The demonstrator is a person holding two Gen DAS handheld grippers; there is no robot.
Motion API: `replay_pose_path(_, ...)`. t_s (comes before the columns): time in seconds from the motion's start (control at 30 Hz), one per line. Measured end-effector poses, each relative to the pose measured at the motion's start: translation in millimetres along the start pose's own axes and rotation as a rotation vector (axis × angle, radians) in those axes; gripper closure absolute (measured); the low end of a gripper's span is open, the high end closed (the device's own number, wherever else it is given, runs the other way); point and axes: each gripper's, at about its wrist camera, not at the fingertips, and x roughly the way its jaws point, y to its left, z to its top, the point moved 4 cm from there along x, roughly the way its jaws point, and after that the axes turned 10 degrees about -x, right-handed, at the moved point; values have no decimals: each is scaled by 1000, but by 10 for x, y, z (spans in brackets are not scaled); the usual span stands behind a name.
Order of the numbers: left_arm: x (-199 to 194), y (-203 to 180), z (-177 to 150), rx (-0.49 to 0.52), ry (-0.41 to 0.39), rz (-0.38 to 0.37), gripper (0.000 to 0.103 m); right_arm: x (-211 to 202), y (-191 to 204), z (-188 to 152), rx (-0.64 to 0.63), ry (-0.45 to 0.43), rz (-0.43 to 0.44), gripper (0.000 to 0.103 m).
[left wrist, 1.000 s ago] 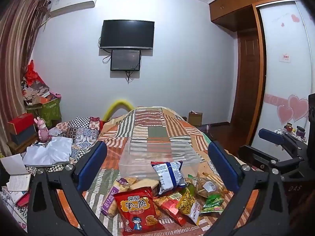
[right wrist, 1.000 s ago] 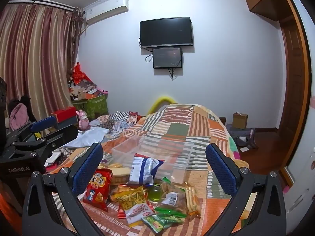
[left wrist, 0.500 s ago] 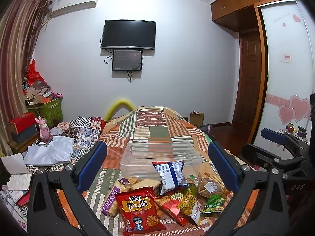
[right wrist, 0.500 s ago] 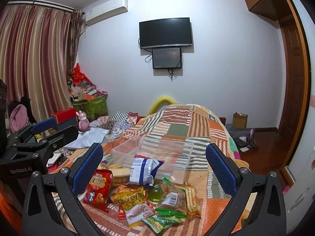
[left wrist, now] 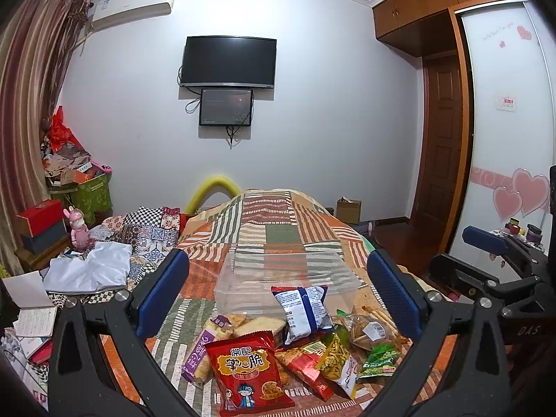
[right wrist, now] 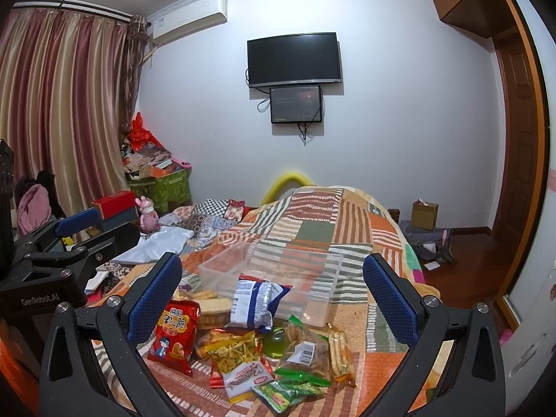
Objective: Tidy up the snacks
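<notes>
A pile of snack packets lies on the patchwork bed in front of a clear plastic bin (left wrist: 285, 274) (right wrist: 274, 271). A red packet (left wrist: 246, 368) (right wrist: 175, 333) is nearest me, and a blue-and-white bag (left wrist: 304, 307) (right wrist: 257, 300) leans on the bin's front wall. Yellow, green and clear packets (right wrist: 305, 347) lie to the right. My left gripper (left wrist: 278, 292) hangs open above the pile, holding nothing. My right gripper (right wrist: 272, 295) is open too, above the same pile. Each gripper shows at the edge of the other's view.
Folded clothes and white cloth (left wrist: 90, 271) lie on the bed's left side. Boxes, a pink toy (left wrist: 79, 229) and a green bin stand at the far left. A wooden door and wardrobe (left wrist: 441, 160) are on the right. A cardboard box (right wrist: 424, 215) sits on the floor.
Both views have shifted only slightly; the snacks and bin lie where they were. Both grippers stay open.
</notes>
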Motion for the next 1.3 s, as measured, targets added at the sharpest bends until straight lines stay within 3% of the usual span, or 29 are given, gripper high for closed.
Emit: replay_pose_path(1.3, 14, 10, 16, -13, 11, -10, 0, -4, 18, 10, 11, -2, 6, 0)
